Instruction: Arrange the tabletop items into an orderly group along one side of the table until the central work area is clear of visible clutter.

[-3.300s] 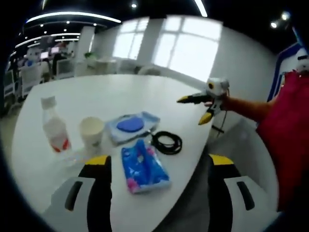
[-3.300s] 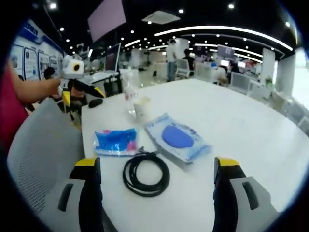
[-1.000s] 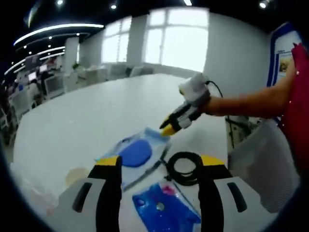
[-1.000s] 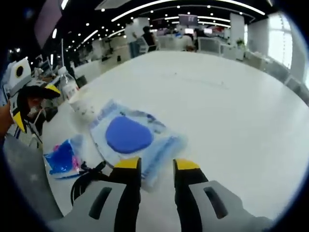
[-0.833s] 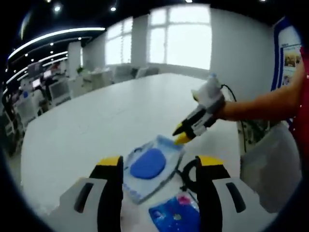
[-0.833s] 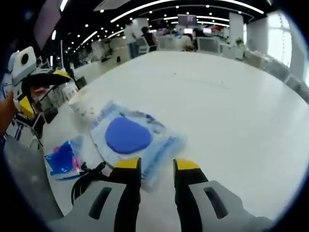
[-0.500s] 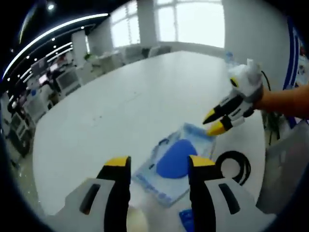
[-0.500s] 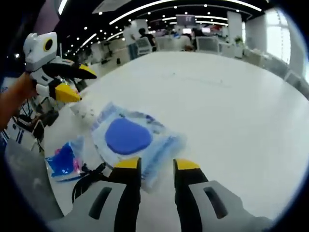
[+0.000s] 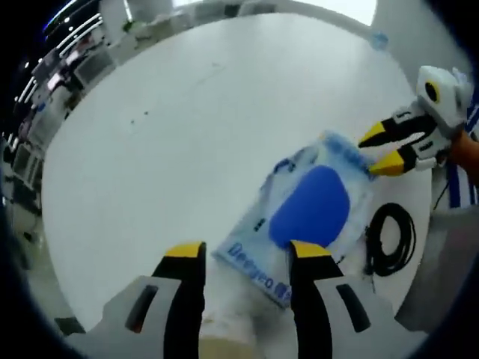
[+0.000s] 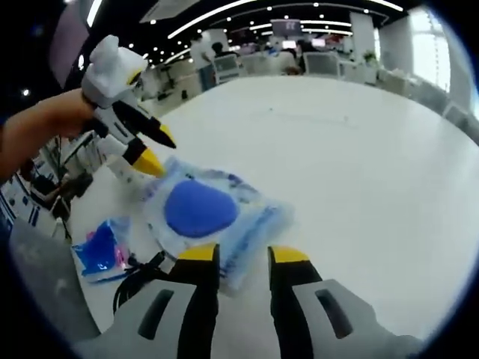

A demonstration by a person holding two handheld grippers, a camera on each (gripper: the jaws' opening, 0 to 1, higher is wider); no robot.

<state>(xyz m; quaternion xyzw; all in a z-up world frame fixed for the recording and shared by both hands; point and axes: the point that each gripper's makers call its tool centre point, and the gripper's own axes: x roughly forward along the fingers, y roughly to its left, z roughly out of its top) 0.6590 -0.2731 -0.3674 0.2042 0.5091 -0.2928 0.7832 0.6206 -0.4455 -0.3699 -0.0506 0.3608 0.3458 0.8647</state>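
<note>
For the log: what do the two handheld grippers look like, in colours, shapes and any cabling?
Both match: the left gripper and right gripper have white bodies and dark, tapering jaws capped with yellow tips. From each gripper's own camera, the jaws appear as grey-white shells with dark slots and black inner faces under yellow tops. Bare forearms hold them. No cable on either gripper is visible.

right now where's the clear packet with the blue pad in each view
Left gripper view: the packet lies right of centre, just beyond the left gripper.
Right gripper view: the packet lies left of centre, its near edge between the right gripper's jaws.
Shared landmark: the black cable coil, beside the packet.
</note>
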